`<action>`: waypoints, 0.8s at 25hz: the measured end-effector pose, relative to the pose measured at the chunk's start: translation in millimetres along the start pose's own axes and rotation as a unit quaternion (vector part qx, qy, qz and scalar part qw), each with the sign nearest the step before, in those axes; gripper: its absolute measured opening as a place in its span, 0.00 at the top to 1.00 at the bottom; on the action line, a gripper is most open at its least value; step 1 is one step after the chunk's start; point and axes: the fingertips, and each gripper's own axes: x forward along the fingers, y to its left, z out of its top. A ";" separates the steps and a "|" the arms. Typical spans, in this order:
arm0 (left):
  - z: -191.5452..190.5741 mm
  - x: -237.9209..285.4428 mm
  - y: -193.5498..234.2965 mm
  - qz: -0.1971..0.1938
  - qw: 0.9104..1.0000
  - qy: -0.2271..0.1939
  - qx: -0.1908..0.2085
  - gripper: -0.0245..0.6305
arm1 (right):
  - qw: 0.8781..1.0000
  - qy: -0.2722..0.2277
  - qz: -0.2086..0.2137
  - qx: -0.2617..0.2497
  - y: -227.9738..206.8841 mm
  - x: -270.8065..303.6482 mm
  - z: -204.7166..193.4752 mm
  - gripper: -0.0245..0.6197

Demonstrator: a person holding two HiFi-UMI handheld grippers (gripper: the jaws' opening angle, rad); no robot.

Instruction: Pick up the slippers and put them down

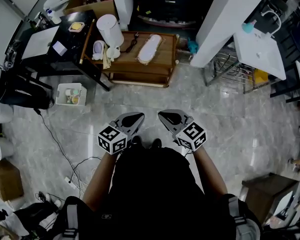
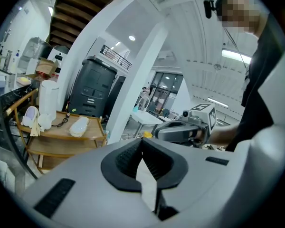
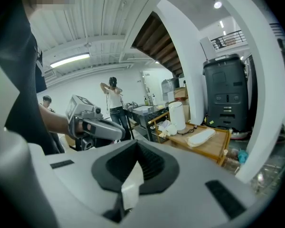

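The grey marble floor (image 1: 230,129) fills most of the head view, crossed at the top by a white pillar (image 1: 230,19). A black desk (image 1: 65,39) stands at upper left, with a wooden trolley (image 1: 167,54) just beside it.

The slippers (image 1: 149,49) lie flat on the trolley's top shelf, a pale, elongated bundle well apart from both grippers. From overhead it is hard to tell whether they are one piece or a stacked pair. A white cylindrical container (image 1: 110,30) stands on the same shelf, to the left of them.

The person's dark torso hides the floor directly below, and only two black shoe tips (image 1: 145,143) peek out. A white basket (image 1: 71,94) sits on the floor by the desk.

The left gripper (image 1: 136,118) and the right gripper (image 1: 166,116) are held side by side in front of the body, tips angled toward each other. Each gripper's own view shows its jaws pressed together with nothing between them.

Only the gripper views show what rises above floor level. The left gripper view takes in a tall dark cabinet (image 2: 92,87) behind the trolley and the underside of a staircase (image 2: 80,4). The right gripper view alone catches a person standing in the distance (image 3: 114,99), too small to make out further. Each gripper view also shows the other gripper, which cuts off part of the room behind it.
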 end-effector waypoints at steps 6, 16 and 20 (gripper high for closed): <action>-0.5 -0.7 -0.8 0.034 0.999 -0.017 -0.012 0.95 | 1.000 0.011 0.015 -0.009 -8.3 -10.2 -9.0 0.95; 1.1 10.3 30.5 0.039 0.999 -0.017 -0.029 0.95 | 1.000 0.025 0.008 -0.007 -29.5 6.6 -13.1 0.95; 19.7 29.8 54.9 0.018 0.999 -0.015 -0.026 0.95 | 1.000 0.029 -0.010 0.004 -55.3 23.0 -6.0 0.95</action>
